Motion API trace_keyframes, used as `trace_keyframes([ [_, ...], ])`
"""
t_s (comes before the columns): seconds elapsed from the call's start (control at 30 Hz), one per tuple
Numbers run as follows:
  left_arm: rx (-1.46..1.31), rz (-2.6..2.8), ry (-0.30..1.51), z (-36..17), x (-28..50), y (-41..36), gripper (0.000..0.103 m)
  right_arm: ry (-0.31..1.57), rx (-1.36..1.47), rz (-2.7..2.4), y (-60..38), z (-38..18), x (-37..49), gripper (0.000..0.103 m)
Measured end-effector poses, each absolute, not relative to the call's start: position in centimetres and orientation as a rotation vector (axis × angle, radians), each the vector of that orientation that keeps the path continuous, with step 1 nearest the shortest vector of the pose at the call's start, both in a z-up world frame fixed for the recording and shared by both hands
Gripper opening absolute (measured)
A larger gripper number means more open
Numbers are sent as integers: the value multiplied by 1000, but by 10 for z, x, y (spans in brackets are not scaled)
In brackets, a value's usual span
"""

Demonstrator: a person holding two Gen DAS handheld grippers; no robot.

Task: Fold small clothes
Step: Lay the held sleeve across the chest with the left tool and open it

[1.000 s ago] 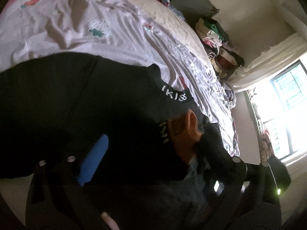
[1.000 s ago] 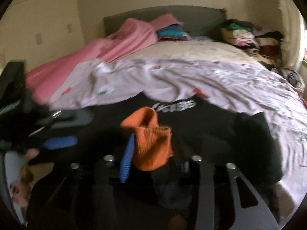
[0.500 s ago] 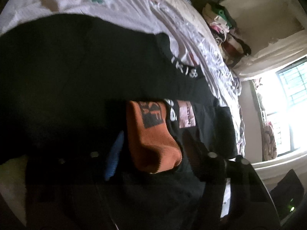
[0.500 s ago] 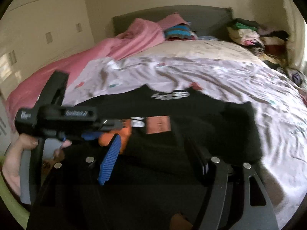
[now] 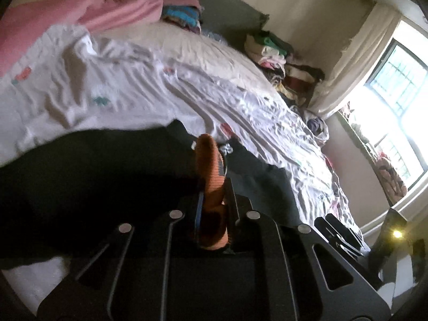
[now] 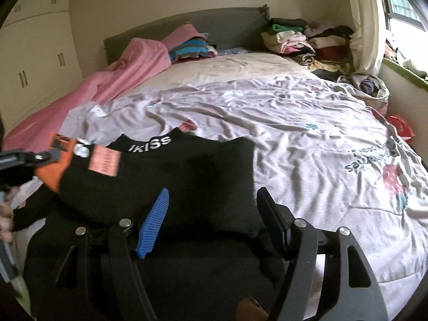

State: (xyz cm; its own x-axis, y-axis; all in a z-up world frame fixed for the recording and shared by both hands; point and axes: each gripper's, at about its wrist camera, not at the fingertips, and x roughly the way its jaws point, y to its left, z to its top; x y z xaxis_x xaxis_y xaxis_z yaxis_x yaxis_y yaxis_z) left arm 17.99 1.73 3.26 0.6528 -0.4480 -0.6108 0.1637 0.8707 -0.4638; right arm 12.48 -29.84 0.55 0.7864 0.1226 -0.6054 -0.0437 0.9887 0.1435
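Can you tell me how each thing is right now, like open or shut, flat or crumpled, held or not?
left gripper: jaws just closed, shut on the orange cuff.
orange cuff: pinched, lifted off the bed.
right gripper: open, holding nothing, above the garment.
black garment: spread on the bed, partly folded over.
white bedsheet: wrinkled.
pink blanket: bunched along the bed's edge.
clothes pile: stacked by the headboard.
wardrobe doors: shut.

Garment (image 6: 165, 176) on bed (image 6: 307, 139), clothes pile (image 6: 302, 40) behind
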Motion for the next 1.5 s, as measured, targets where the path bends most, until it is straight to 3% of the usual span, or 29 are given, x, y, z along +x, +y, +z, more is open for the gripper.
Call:
trace_keyframes([
  [0.33, -336, -218, 938, -6, 190, 35, 8, 709, 93, 96, -277, -4, 145, 67],
  [0.57, -314, -139, 926, -6, 185, 51, 10, 738, 51, 138, -252, -12, 158, 67],
  [0.7, -313, -144, 909, -3, 182, 54, 10, 765, 28, 156, -241, -18, 166, 72],
  [0.87, -287, -162, 982, -22, 184, 41, 10, 810, 31, 154, -238, -31, 176, 73],
  [0.97, -278, -155, 1033, -40, 185, 36, 16, 843, 41, 135, -241, -40, 180, 73],
  [1.23, -269, -151, 1035, -49, 178, 40, 19, 903, 71, 91, -251, -58, 183, 73],
  [1.27, -267, -149, 1028, -47, 176, 41, 26, 897, 71, 95, -251, -56, 182, 73],
  [1.37, -267, -136, 1000, -39, 170, 47, 30, 852, 101, 116, -252, -45, 173, 88],
  [1.5, -282, -118, 949, -26, 159, 57, 39, 813, 103, 142, -247, -32, 164, 92],
])
